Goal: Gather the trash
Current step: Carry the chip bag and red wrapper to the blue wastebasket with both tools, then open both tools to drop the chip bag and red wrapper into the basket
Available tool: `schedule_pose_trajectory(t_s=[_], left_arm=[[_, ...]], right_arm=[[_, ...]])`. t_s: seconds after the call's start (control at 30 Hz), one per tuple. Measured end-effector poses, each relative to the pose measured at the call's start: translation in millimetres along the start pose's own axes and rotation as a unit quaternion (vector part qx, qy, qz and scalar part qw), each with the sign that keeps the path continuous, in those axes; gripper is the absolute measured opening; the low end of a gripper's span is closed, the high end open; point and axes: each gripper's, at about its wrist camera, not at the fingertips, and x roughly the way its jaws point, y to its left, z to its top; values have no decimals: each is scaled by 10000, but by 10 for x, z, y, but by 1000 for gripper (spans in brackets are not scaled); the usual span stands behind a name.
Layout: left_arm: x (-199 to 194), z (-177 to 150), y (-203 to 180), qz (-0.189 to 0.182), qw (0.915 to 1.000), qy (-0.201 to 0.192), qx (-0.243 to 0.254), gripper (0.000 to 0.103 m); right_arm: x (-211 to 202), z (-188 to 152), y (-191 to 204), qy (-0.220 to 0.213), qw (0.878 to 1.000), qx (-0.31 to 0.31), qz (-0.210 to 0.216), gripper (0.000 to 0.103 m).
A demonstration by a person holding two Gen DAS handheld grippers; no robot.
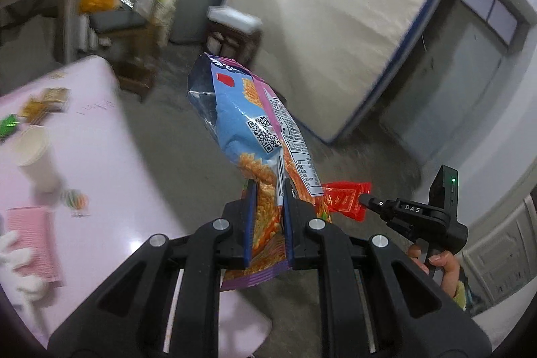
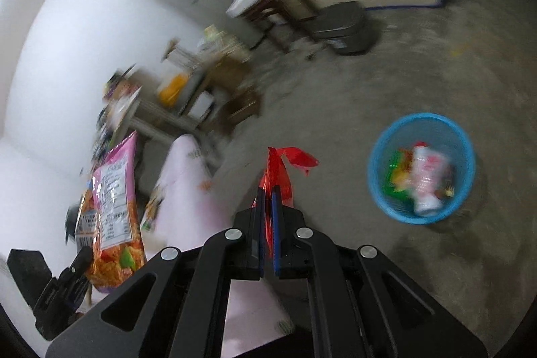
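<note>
Two grippers each carry a piece of trash above the grey floor. The left gripper [image 1: 270, 187] is clenched on a large snack bag [image 1: 255, 136], blue, pink and orange, pinched near its lower end so that most of the bag stands up and away beyond the fingertips. The right gripper [image 2: 267, 190] is clamped on a small red wrapper [image 2: 280, 170], whose crumpled top sticks out past the blue pads [image 2: 276, 223]. In the left wrist view the red wrapper shows just beside the snack bag, with a hand [image 1: 443, 264] gripping the right tool's handle.

Down on the floor, to the right in the right wrist view, stands a blue mesh basket [image 2: 379, 156] well apart from both grippers; it already holds a white-and-red package [image 2: 426, 180] and something green, though blur makes these hard to name. A pink table [image 1: 110, 136] lies at the left, bearing a white paper cup [image 1: 33, 153], a green wrapper [image 1: 8, 124], a brownish wrapper [image 1: 43, 104] and a pink ribbed piece [image 1: 33, 244]. A mattress [image 1: 335, 15] leans against the far wall.
</note>
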Motion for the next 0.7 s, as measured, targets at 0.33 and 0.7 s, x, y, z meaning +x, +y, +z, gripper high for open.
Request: schedule_pose_trajectory(t_s=[0.33, 0.7], left_arm=[[2059, -389, -675, -98, 9814, 1915, -101, 13], [3598, -935, -632, 84, 9616, 2690, -540, 14]], right_arm=[[225, 51, -1667, -266, 9837, 1666, -629, 4], [1111, 205, -2630, -245, 9689, 2267, -962, 4]])
